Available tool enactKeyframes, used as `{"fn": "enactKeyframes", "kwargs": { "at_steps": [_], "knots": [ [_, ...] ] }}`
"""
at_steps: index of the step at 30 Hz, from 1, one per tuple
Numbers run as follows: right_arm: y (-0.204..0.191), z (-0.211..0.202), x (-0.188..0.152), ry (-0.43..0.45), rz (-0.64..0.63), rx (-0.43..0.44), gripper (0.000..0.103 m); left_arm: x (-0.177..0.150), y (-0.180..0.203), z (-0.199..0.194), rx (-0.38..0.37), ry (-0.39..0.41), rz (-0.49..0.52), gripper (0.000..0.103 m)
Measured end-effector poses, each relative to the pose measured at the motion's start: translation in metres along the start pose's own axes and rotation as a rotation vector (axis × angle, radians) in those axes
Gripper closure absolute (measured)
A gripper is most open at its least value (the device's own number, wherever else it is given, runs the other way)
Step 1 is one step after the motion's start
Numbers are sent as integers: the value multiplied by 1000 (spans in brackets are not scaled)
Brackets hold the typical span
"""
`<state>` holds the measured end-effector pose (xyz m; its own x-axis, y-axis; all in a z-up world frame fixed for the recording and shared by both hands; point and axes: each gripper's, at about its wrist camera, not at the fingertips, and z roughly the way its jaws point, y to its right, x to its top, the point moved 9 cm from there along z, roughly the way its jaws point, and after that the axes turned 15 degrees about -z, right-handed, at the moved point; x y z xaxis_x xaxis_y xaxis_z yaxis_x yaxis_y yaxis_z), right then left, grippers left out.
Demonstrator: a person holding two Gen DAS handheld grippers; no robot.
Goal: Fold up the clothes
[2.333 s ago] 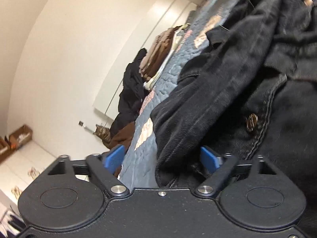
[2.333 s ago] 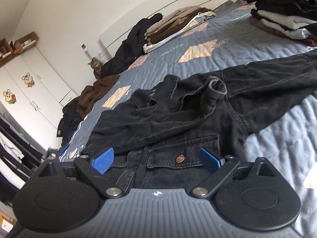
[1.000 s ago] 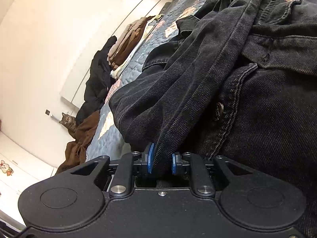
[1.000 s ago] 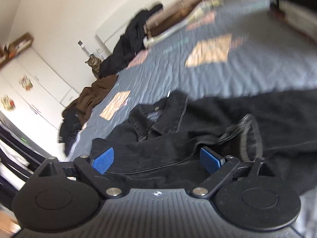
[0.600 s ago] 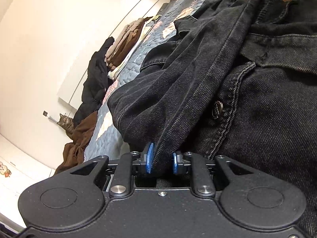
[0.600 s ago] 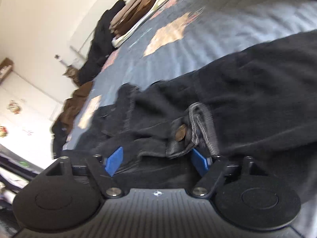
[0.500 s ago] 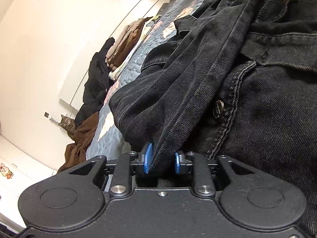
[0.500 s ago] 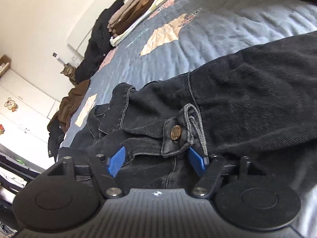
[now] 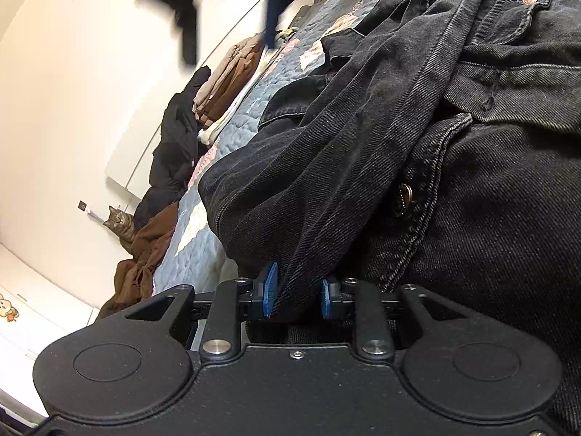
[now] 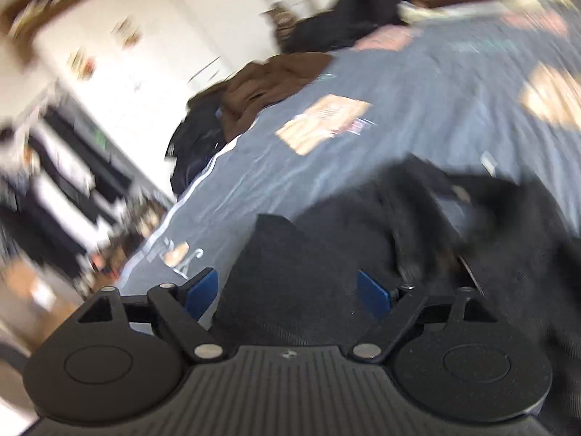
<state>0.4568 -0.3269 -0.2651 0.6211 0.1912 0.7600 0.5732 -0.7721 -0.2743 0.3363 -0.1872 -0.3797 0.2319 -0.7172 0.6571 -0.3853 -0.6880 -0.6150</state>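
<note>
**Left tool grips jacket fold; right tool wide**

The left tool (image 9: pixel 296 292) pinches a fold of the black denim jacket (image 9: pixel 417 152), which lies on the bed (image 10: pixel 417 116). The right tool (image 10: pixel 287 292), its jaws just widened again, stands wide over the jacket's edge at 6 o'clock, gripping nothing.

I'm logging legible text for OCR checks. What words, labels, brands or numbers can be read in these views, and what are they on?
No text can be read.
Metal button on the black denim jacket: embossing too small to read.
Printed patches on the blue quilt: blurred, unreadable.
Cartoon sticker on the white cupboard: a picture, no words visible.
</note>
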Motion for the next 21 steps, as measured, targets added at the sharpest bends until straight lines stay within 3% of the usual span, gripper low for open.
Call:
{"fn": "enactKeyframes", "kwargs": {
  "at_steps": [3, 6, 11, 15, 16, 18, 19, 20, 21],
  "knots": [
    [-19, 37, 17, -46, -192, 31, 19, 0, 0, 0, -3, 1, -5, 78],
    [-24, 66, 27, -119, -262, 53, 19, 0, -1, 0, -8, 2, -10, 78],
    [-22, 107, 37, -163, -261, 74, 19, -1, -3, 1, -13, 9, -16, 78],
    [-25, 130, 26, -239, -243, 97, 23, -1, -4, 1, -16, 13, -20, 77],
    [-26, 133, 24, -249, -244, 91, 28, -1, -4, 0, -15, 13, -20, 77],
    [-28, 140, 19, -267, -242, 75, 56, 0, -3, 0, -11, 13, -19, 77],
    [-26, 143, 17, -273, -233, 48, 76, 0, -3, 0, -9, 12, -19, 77],
    [-23, 145, 15, -277, -222, 24, 85, 1, -4, -1, -9, 10, -21, 77],
    [-21, 146, 15, -273, -207, 13, 86, 1, -5, -2, -14, 5, -26, 77]
  ]
}}
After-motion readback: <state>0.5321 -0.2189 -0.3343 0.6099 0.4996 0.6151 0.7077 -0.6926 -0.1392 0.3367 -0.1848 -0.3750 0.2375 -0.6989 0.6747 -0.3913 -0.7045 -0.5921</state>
